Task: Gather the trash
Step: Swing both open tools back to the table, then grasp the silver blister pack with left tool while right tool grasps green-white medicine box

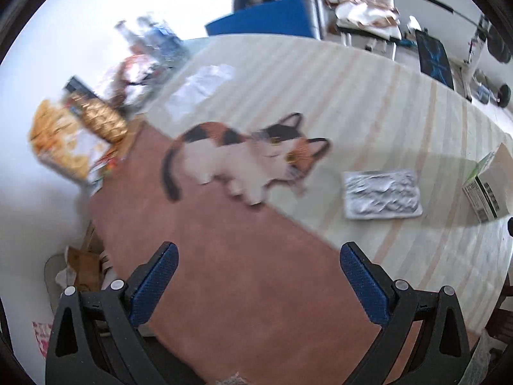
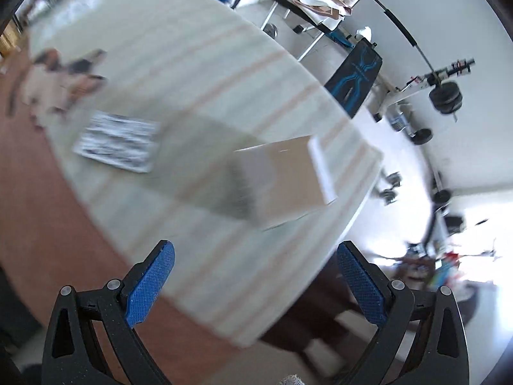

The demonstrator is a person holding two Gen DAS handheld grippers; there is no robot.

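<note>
A crumpled silver foil packet [image 1: 381,194] lies flat on the striped tablecloth [image 1: 336,96]; it shows blurred in the right wrist view [image 2: 117,141]. A small cardboard box [image 1: 489,186] stands at the table's right edge, and is blurred in the right wrist view [image 2: 285,176]. A white crumpled wrapper [image 1: 202,88] lies farther back. My left gripper [image 1: 258,276] is open and empty above the brown part of the cloth. My right gripper [image 2: 255,276] is open and empty, short of the box.
A cat picture [image 1: 243,157] is printed on the cloth. Snack bags [image 1: 73,134] and bottles [image 1: 150,37] crowd the table's far left. A bin with paper [image 1: 80,272] stands on the floor at left. Chairs [image 1: 365,3] and a weight bench [image 2: 356,77] stand beyond the table.
</note>
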